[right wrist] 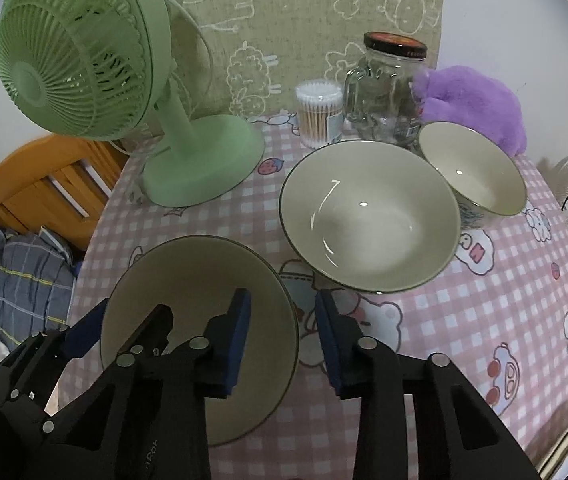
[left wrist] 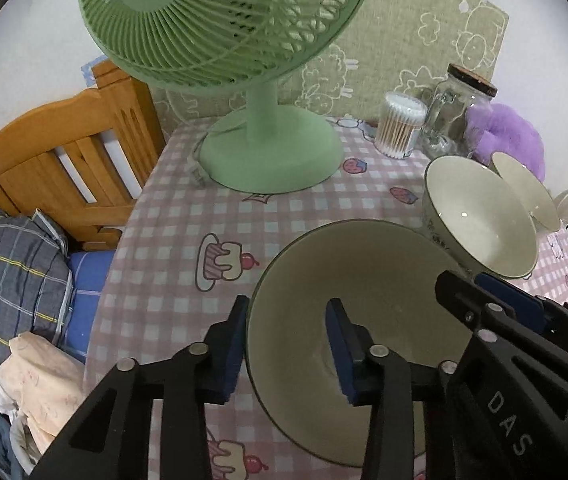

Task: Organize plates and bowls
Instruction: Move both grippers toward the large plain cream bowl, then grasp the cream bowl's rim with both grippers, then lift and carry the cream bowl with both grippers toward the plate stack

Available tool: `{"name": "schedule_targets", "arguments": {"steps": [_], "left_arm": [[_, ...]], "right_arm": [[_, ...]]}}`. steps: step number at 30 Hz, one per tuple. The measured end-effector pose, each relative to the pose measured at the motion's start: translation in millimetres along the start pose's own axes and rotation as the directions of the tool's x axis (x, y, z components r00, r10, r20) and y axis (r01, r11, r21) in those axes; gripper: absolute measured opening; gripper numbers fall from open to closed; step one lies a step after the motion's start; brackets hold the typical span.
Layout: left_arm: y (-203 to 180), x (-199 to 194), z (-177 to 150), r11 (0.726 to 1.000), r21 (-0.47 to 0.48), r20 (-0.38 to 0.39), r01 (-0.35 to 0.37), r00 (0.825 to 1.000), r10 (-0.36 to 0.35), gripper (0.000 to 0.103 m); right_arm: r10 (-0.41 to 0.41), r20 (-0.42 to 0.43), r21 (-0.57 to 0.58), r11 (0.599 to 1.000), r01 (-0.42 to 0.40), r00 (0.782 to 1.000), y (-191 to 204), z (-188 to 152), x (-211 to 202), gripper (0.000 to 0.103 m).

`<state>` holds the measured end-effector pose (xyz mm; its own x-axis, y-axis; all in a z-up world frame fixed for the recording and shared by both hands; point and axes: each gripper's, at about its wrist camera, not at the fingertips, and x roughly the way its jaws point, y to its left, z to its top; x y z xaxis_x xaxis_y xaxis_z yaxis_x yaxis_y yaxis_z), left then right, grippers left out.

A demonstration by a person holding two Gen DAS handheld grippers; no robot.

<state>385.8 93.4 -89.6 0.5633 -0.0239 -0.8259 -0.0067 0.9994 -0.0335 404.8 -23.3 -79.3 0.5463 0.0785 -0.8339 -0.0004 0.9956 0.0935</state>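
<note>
A cream plate with a dark rim (left wrist: 363, 280) (right wrist: 204, 280) lies near the table's front. My left gripper (left wrist: 287, 350) is open and straddles the plate's left rim, one finger outside, one over the plate. My right gripper (right wrist: 284, 344) is open and straddles the plate's right rim; it also shows in the left wrist view (left wrist: 499, 312). A wide cream bowl (right wrist: 371, 216) (left wrist: 483, 216) stands behind the plate. A smaller patterned bowl (right wrist: 471, 168) (left wrist: 527, 192) stands to its right.
A green fan (left wrist: 272, 152) (right wrist: 204, 160) stands at the back left on the pink checked tablecloth (left wrist: 172, 216). A cotton swab tub (right wrist: 319, 114), a glass jar (right wrist: 387, 92) and a purple plush (right wrist: 475, 100) line the back. A wooden bed frame (left wrist: 64, 168) lies left.
</note>
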Motion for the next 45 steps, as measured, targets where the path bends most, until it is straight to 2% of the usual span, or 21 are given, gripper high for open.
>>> {"name": "schedule_targets", "arguments": {"steps": [2, 6, 13, 22, 34, 45], "left_arm": [[0, 2, 0, 1.0, 0.009, 0.004, -0.014, 1.0, 0.014, 0.033], [1, 4, 0, 0.998, 0.023, 0.007, -0.051, 0.999, 0.051, 0.023], [2, 1, -1, 0.998, 0.024, -0.021, -0.05, 0.998, 0.051, 0.022], [0, -25, -17, 0.999, 0.02, -0.027, -0.037, 0.999, 0.037, 0.022], [-14, -74, -57, 0.999, 0.039, -0.02, 0.006, 1.0, -0.006, 0.022], [-40, -115, -104, 0.999, 0.038, -0.032, -0.01, 0.999, 0.011, 0.022]], "right_arm": [[-0.001, -0.009, -0.004, 1.0, 0.001, 1.0, 1, 1, 5, 0.022], [-0.026, -0.005, -0.032, 0.999, 0.026, 1.0, 5, 2, 9, 0.017], [-0.031, -0.017, -0.03, 0.999, 0.031, 0.999, 7, -1, 3, 0.016], [-0.042, -0.015, -0.034, 0.999, 0.041, 0.999, 7, -18, -26, 0.016], [-0.078, -0.003, -0.013, 0.997, 0.078, 0.997, -3, -61, -83, 0.016], [-0.082, -0.012, -0.008, 0.997, 0.082, 0.997, -25, -108, -127, 0.016]]}}
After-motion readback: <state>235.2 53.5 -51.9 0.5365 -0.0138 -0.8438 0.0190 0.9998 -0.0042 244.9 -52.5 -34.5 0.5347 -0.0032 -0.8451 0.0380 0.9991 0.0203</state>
